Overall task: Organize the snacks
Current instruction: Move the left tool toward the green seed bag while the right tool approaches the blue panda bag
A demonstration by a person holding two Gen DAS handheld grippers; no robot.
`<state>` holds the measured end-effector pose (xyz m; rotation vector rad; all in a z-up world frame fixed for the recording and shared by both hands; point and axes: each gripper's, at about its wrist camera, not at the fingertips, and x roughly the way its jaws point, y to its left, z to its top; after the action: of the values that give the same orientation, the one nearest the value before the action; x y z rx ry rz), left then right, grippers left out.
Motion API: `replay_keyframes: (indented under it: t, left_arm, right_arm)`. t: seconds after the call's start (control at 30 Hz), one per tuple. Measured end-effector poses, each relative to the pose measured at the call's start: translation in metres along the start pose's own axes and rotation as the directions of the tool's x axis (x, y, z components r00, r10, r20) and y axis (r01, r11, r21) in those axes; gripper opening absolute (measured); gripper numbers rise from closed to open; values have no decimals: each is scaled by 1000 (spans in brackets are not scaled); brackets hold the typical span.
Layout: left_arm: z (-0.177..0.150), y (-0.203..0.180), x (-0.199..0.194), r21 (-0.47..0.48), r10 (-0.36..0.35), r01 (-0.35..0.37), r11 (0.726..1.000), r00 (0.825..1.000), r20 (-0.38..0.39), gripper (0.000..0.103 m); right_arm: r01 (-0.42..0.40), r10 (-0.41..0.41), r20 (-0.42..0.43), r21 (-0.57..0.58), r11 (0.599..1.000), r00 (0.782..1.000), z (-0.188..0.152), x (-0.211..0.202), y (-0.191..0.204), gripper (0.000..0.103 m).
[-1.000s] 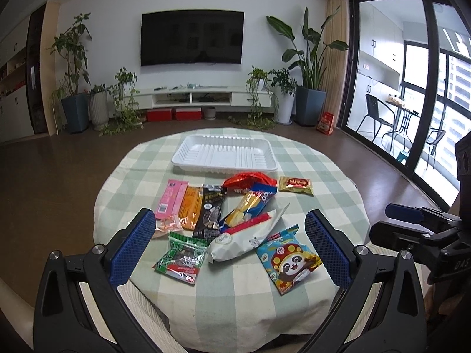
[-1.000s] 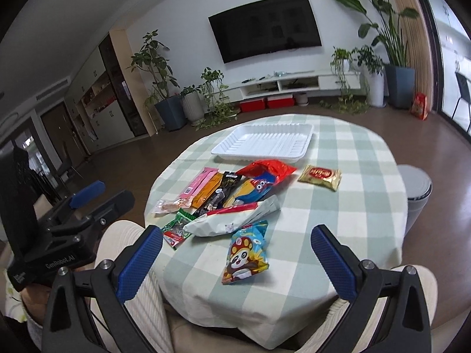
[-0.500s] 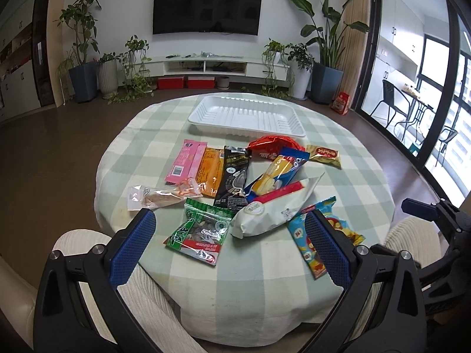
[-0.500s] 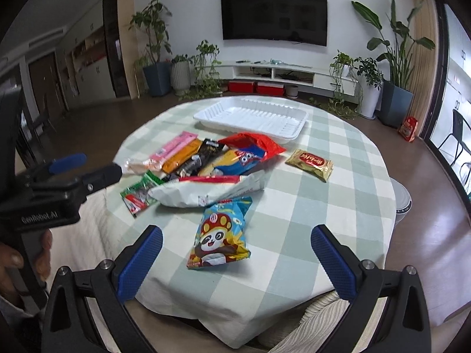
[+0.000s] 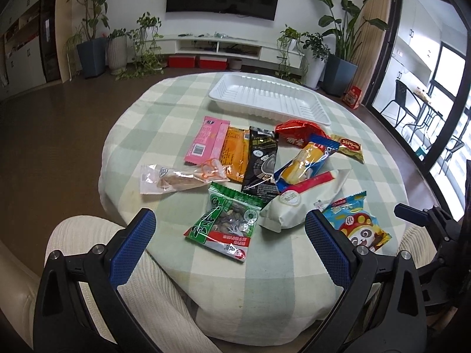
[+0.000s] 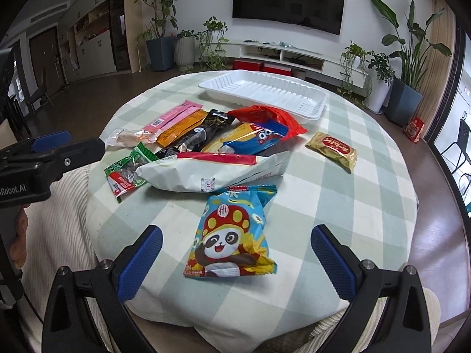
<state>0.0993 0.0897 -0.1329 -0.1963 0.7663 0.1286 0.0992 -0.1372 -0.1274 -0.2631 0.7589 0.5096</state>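
Several snack packets lie in a heap on the round checked table (image 5: 294, 267). A white tray (image 5: 266, 97) sits empty at the far side; it also shows in the right wrist view (image 6: 265, 91). My left gripper (image 5: 228, 242) is open above the near edge, over a green seed packet (image 5: 226, 223). My right gripper (image 6: 235, 259) is open, with a blue panda packet (image 6: 232, 232) between its fingers but untouched. A long white bag (image 6: 212, 173), a gold packet (image 6: 332, 150) and a pink packet (image 5: 206, 139) lie among the rest.
The person's knees in light trousers (image 5: 97, 241) sit under the near table edge. Potted plants (image 5: 91, 44), a TV stand (image 5: 217, 45) and a glass door (image 5: 426, 94) line the room behind. The left gripper body (image 6: 44, 161) shows at the left of the right wrist view.
Both grippers have moved forward and tilted down toward the table, so the snacks look larger and nearer. Both stay open. No packet has moved.
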Motion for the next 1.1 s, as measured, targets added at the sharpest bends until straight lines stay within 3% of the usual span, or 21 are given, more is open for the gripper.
replay_keyframes:
  t: [0.4,0.57,0.9,1.1]
  left_arm:
    - [-1,26,27,-40,42,-44,998,997,-57,103]
    - [0,29,41,-34,53,-56,998,995,-80,103]
    - [-3,14,68,113,91,-76,991,986,-140,103]
    - [-4,3,86,197,118,-85,977,980,-162,103]
  right_arm:
    - [27,-29,-48,-51,998,998,2,31,9,103]
    - [-4,0,-87,-40,999,996,0,46,8,103]
    - [-65,67,-129,15,998,989,-5,63,0,98]
    - [-66,66,-119,7,998,991,-4,64,0,98]
